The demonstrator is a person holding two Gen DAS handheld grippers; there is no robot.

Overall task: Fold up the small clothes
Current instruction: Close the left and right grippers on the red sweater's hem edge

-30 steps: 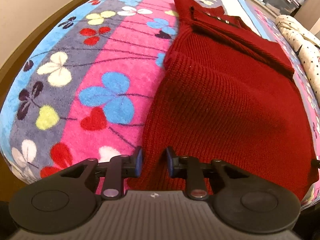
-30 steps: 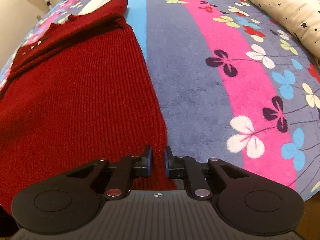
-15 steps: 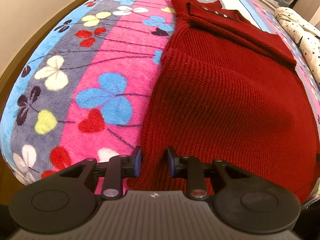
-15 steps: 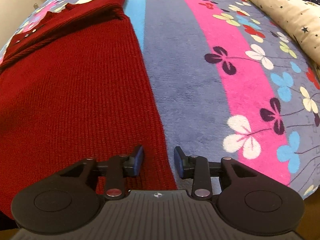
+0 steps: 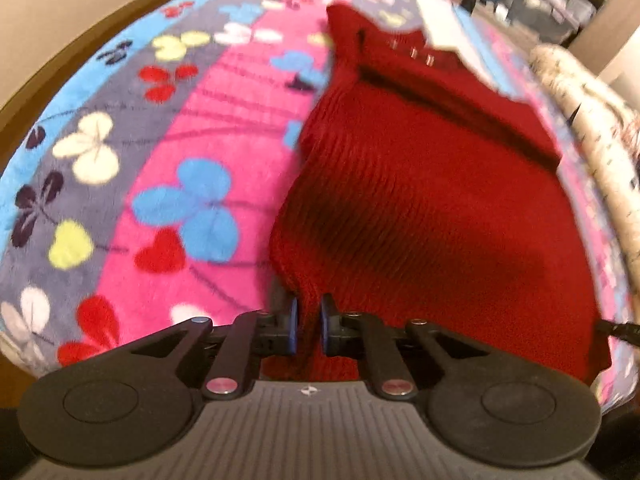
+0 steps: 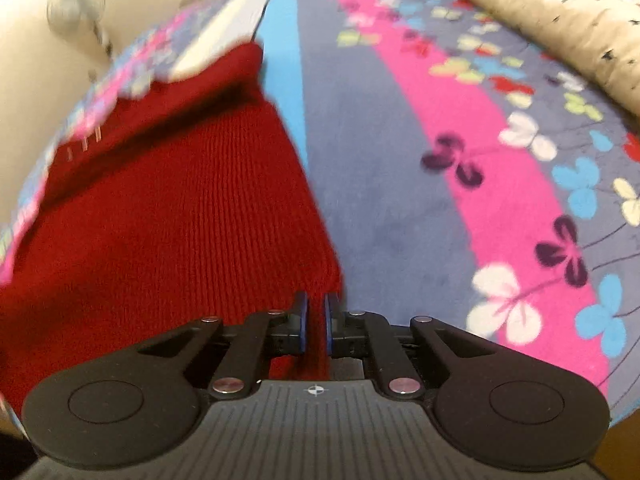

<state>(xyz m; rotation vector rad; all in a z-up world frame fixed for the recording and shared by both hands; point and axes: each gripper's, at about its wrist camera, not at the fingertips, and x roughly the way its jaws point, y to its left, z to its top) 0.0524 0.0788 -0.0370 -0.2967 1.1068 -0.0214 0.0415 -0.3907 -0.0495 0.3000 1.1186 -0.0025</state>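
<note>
- Sweater (image 5: 420, 200) lies flat on the bed (image 5: 192, 128), collar far, hem at the near edge; its near-left corner now bunches up off the blanket.
- Left claw (image 5: 306, 326): was narrow around the hem, now clamped on that corner.
- Right claw (image 6: 316, 326): half-open 0.5 s ago, now pinched on the near-right corner.
- Both views motion-blurred: likely the lift has started, hem going toward the collar for the first fold.
- Quilt (image 6: 540, 20) sits well right, clear of it.

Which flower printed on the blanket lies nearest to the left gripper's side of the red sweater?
The large blue flower on the pink stripe of the blanket, just left of the red sweater; the other flowers lie farther out.
</note>
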